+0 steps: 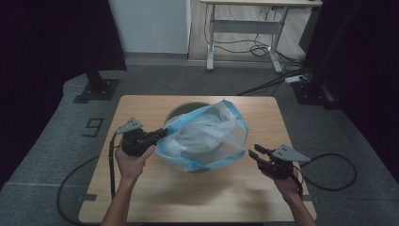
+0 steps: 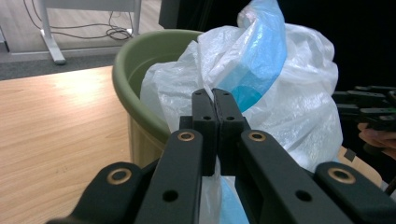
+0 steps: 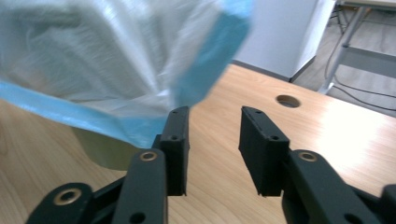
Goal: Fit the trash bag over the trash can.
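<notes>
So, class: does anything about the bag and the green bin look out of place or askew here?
Yes. The plastic bag is not seated in the green bin: it billows up, with its blue edge hanging outside the rim. The left gripper is shut on the bag's film; the right gripper stands open, apart from it.

Lighting: dim room, dark edges; soft overhead glare on worktop (image 1: 141,106). Plastic bag (image 3: 107,60) motion-blurred in right gripper view; near jaws slightly soft.

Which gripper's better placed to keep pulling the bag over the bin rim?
Left, likely. The left gripper is shut on the plastic bag by the green bin; the right gripper is open, off the bag.
</notes>
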The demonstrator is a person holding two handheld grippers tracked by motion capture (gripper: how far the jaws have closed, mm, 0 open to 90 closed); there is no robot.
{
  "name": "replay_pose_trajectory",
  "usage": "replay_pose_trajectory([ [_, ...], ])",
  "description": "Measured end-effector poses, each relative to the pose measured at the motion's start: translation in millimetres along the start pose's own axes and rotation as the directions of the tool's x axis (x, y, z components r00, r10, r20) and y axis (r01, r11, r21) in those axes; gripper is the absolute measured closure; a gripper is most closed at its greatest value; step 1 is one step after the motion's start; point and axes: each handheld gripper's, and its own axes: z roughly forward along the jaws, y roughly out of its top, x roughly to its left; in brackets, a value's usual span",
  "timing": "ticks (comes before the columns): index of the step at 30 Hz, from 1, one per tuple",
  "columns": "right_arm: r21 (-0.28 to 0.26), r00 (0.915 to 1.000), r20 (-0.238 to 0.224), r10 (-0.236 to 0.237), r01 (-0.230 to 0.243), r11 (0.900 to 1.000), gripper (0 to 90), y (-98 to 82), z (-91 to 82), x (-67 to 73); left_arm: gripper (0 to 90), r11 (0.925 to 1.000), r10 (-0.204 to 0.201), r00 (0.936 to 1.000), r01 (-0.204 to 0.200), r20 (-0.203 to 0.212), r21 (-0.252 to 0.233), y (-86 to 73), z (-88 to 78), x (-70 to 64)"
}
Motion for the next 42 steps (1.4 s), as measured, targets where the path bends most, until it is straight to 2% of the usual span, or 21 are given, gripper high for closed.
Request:
replay_pose_trajectory([
  [3, -0.029, 0.9996, 0.027, 0.0, 0.0, 1.0, 59.4, 3.3, -10.1, -8.7, 88.9, 1.0, -0.003, 1.0, 0.003, 0.004, 0.005, -0.2, -0.4, 1.5],
  [7, -0.051, 0.9988, 0.049, -0.004, 0.006, 0.999, 56.9, 22.0, -10.7, -18.8, 89.1, 1.0, -0.002, 1.0, 0.002, 0.005, 0.007, 0.5, 0.7, 1.8],
  [11, -0.076, 0.9986, 0.046, -0.026, 0.029, 0.997, 55.5, 45.0, 0.6, -21.0, 89.1, 0.9999, 0.003, 1.0, -0.004, 0.003, 0.01, 0.8, 2.5, 2.8],
  [15, -0.106, 0.9996, 0.016, -0.023, 0.025, 0.994, 53.7, 66.2, 16.9, -14.9, 89.2, 0.9999, 0.008, 0.9999, -0.008, 0.007, 0.015, 0.8, 4.0, 3.8],
  [17, -0.101, 0.9997, 0.0, -0.026, 0.026, 0.995, 50.9, 75.6, 26.2, -11.8, 89.2, 0.9997, 0.019, 0.9998, -0.019, 0.009, 0.013, 0.6, 2.6, 3.6],
  [20, -0.092, 0.9995, -0.03, 0.009, -0.012, 0.996, 49.4, 85.7, 40.5, -10.7, 89.1, 0.9997, 0.021, 0.9997, -0.021, 0.015, 0.013, -0.6, 0.0, 4.9],
  [23, -0.076, 0.9997, -0.023, 0.007, -0.009, 0.997, 47.5, 91.4, 56.0, -11.3, 89.1, 0.9996, 0.023, 0.9996, -0.023, 0.016, 0.013, -2.1, -1.3, 6.3],
  [27, -0.045, 0.9979, -0.044, 0.048, -0.05, 0.998, 45.8, 92.9, 74.2, -21.3, 89.1, 0.9997, 0.021, 0.9995, -0.022, 0.022, 0.015, -3.5, -1.6, 9.2],
  [31, -0.012, 0.988, -0.1, 0.117, -0.119, 0.993, 43.2, 87.4, 85.3, -27.4, 89.1, 0.9999, 0.006, 0.9993, -0.007, 0.037, 0.015, -4.0, -0.8, 12.3],
  [32, 0.001, 0.9872, -0.104, 0.121, -0.122, 0.993, 44.8, 85.1, 86.9, -26.8, 89.1, 0.9999, 0.004, 0.9993, -0.005, 0.038, 0.015, -4.0, -0.8, 12.8],
  [33, 0.007, 0.9877, -0.102, 0.119, -0.119, 0.993, 50.9, 83.3, 87.8, -26.2, 89.1, 0.9999, 0.002, 0.9993, -0.003, 0.038, 0.015, -4.0, -0.9, 13.4],
  [36, 0.01, 0.9887, -0.094, 0.117, -0.116, 0.993, 75.6, 77.8, 87.6, -25.3, 89.1, 0.9999, -0.002, 0.9993, 0.001, 0.036, 0.013, -3.5, -2.2, 15.6],
  [38, 0.006, 0.9912, -0.089, 0.097, -0.097, 0.995, 86.9, 77.4, 86.3, -25.4, 89.2, 0.9999, -0.009, 0.9994, 0.009, 0.033, 0.008, -2.9, -3.0, 17.2],
  [42, 0.001, 0.9971, -0.043, 0.062, -0.062, 0.998, 88.7, 81.1, 85.2, -25.5, 89.3, 0.9995, -0.029, 0.9992, 0.029, 0.027, -0.009, 1.3, -1.9, 24.4],
])
